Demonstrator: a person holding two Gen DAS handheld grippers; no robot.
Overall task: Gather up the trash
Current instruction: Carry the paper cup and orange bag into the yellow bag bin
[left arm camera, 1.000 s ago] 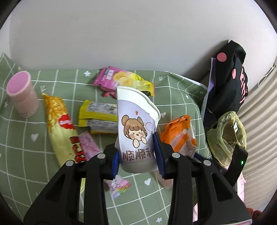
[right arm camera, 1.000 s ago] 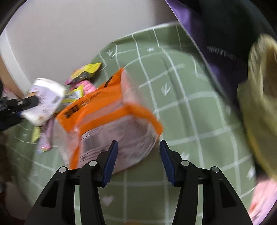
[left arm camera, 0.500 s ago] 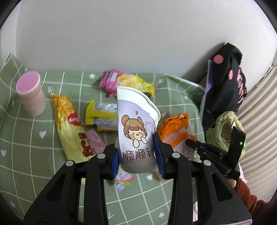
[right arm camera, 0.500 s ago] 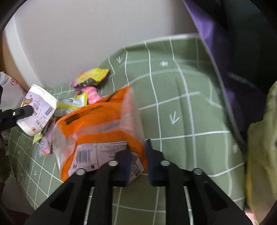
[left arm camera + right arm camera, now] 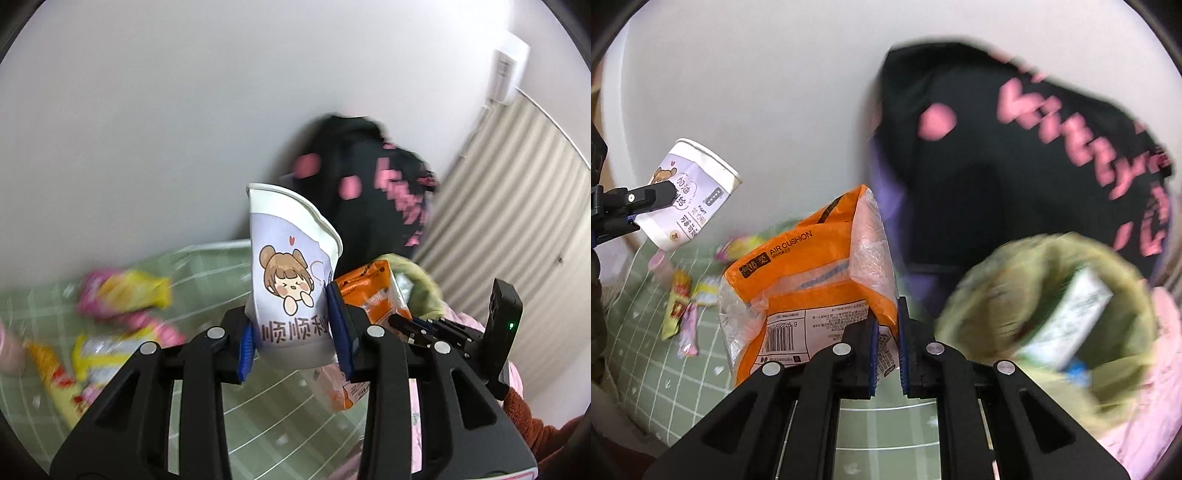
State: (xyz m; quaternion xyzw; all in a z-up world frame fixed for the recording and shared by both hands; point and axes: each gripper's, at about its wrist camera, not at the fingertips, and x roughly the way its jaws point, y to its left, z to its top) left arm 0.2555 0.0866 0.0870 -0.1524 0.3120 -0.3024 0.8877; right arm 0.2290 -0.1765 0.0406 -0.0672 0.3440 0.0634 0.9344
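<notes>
Carry-to-bag step, by the look of it. Loose wrappers (image 5: 122,295) lie at 9 o'clock on the green checked surface (image 5: 280,417), not yet collected. The left hand-held gripper (image 5: 293,328) is clamped on the paper cup (image 5: 291,280), upright and lifted off the cloth. The right hand-held gripper (image 5: 886,347) pinches the edge of the orange packet (image 5: 812,280), which hangs clear. The open yellow-green trash bag (image 5: 1052,314) sits at 3 o'clock of the packet, a box already inside.

Next likely: swing right over the bag mouth, then release. Black bag (image 5: 1015,147) and wall crowd 12 o'clock; open room is at 6 o'clock. Cup trails just beside the packet, collision risk.
</notes>
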